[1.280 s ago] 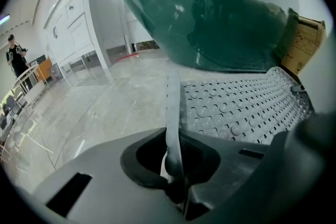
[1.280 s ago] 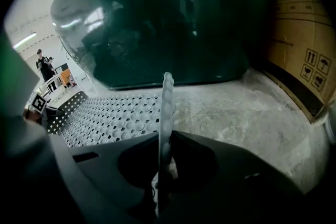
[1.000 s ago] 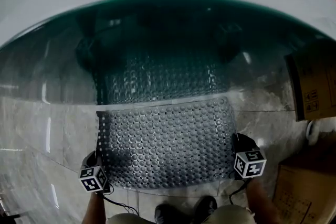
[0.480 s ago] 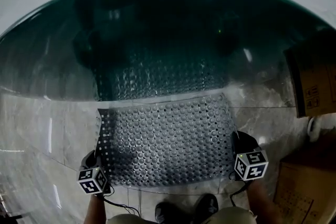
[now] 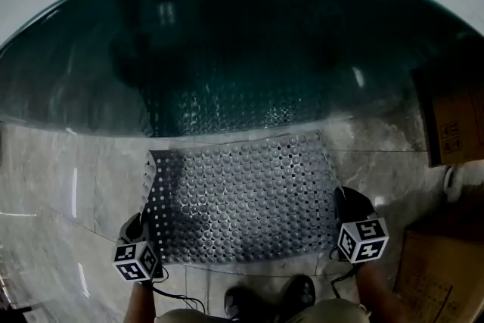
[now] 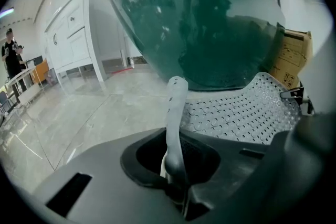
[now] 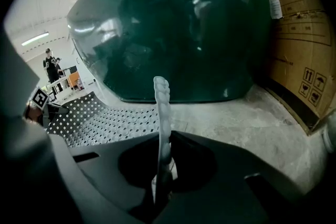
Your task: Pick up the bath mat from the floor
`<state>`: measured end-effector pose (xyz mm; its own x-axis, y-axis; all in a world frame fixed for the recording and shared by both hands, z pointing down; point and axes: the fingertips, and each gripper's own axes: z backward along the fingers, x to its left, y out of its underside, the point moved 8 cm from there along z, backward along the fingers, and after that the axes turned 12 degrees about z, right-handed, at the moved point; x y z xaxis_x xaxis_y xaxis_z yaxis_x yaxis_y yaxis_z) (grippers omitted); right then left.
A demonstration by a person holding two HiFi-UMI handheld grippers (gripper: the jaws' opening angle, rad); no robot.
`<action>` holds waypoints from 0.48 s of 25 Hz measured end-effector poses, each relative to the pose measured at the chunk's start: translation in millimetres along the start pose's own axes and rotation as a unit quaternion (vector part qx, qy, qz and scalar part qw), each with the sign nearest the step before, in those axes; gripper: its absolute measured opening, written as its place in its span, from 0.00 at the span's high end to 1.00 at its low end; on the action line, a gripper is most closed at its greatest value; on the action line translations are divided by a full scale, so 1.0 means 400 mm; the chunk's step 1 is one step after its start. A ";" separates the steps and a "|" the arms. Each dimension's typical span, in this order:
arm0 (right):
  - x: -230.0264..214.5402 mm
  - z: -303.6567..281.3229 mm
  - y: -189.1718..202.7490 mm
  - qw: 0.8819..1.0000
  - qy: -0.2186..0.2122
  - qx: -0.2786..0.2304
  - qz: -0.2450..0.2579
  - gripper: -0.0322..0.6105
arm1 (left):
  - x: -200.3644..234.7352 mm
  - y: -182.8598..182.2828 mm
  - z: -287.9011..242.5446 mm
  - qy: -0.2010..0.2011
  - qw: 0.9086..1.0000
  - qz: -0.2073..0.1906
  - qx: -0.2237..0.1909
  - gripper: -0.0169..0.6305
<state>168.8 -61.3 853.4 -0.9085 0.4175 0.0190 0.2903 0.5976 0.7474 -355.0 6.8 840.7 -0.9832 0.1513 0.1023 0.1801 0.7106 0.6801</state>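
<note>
My left gripper [image 5: 141,229] and right gripper [image 5: 342,206] are each clenched on a near corner of the bath mat [image 5: 242,197]. Its far edge seems to rest on the floor [image 5: 68,185] beside the green tub [image 5: 242,34].

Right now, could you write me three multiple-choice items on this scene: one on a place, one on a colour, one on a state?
1. In the head view, where does the cardboard box stand from the bath mat?
A: to its right. B: to its left. C: on it.
2. What colour is the outer wall of the bathtub?
A: red. B: dark green. C: yellow.
3. The left tongs are:
A: open above the mat. B: shut on nothing. C: shut on the mat's edge.

Answers:
1 A, the box is at the picture's right edge.
2 B, the glossy wall behind the mat is dark green.
3 C, the left gripper view shows the mat's edge pinched in the tongs.
</note>
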 end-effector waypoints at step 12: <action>0.045 0.046 -0.044 1.000 -0.010 -0.016 0.004 0.90 | -0.058 -0.026 0.054 0.027 1.000 0.000 -0.010 0.92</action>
<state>152.8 -51.7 828.6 -0.8997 0.4364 0.0119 0.2873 0.5713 0.7688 -333.2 10.7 815.6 -0.9835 0.1140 0.1407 0.1801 0.6961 0.6949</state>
